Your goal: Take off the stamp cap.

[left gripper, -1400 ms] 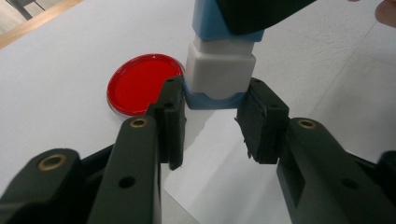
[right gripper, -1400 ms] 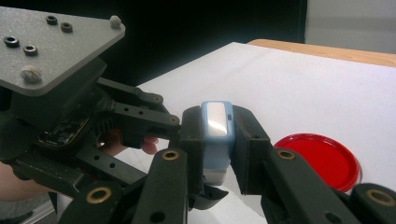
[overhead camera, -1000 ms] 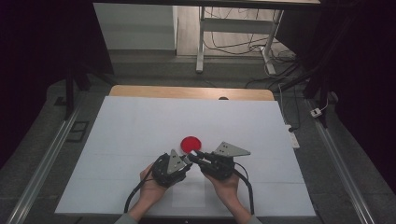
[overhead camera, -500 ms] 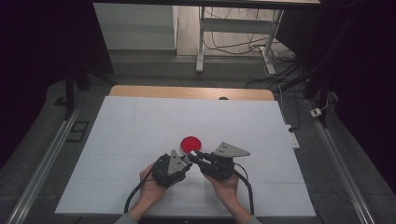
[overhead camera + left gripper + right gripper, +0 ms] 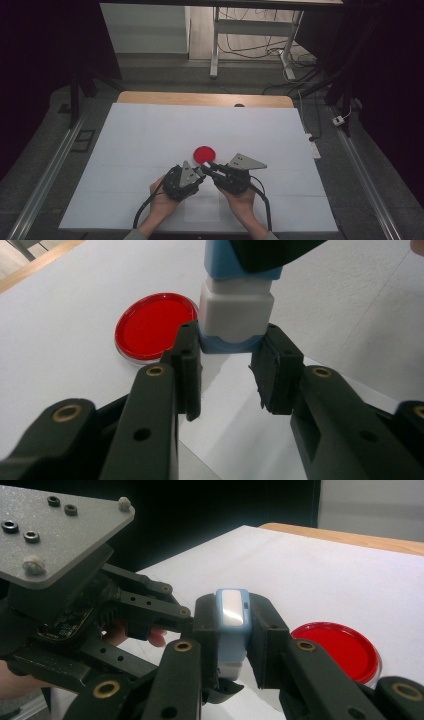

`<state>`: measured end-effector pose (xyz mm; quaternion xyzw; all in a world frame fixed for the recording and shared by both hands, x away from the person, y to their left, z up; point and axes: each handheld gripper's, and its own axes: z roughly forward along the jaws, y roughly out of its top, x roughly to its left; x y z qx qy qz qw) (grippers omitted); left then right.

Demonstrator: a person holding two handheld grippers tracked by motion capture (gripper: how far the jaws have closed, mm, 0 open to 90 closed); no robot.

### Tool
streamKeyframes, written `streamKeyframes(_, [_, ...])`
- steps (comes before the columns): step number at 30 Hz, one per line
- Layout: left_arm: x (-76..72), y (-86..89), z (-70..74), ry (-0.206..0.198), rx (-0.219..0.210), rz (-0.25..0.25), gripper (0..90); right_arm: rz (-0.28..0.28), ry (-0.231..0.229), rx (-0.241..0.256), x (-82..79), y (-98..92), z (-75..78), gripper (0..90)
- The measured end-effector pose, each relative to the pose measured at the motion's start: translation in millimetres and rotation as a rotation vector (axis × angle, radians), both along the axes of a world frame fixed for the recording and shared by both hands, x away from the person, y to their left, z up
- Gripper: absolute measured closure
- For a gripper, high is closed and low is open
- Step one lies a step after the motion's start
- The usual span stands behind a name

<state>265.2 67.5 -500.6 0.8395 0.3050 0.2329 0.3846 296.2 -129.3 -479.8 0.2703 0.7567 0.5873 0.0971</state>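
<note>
White table point(image 5: 125, 150), red dish point(image 5: 204, 153) beside held blue-white block point(image 5: 231, 625)

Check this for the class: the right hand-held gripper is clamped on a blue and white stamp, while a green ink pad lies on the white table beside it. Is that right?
One detail is wrong: the ink pad is red, not green, as the right gripper view shows plainly. The rest stands: the right hand-held gripper is clamped on the blue and white stamp, and the pad lies on the white table beside it.
</note>
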Motion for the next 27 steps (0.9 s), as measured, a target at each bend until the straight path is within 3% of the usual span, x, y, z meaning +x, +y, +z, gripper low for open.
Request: streamKeyframes(27, [-1.9,-2.0,-2.8,-0.047,0.058,-0.002,65.6,-0.002,0.012,-0.011,0.6,1.0,-0.9,75.6])
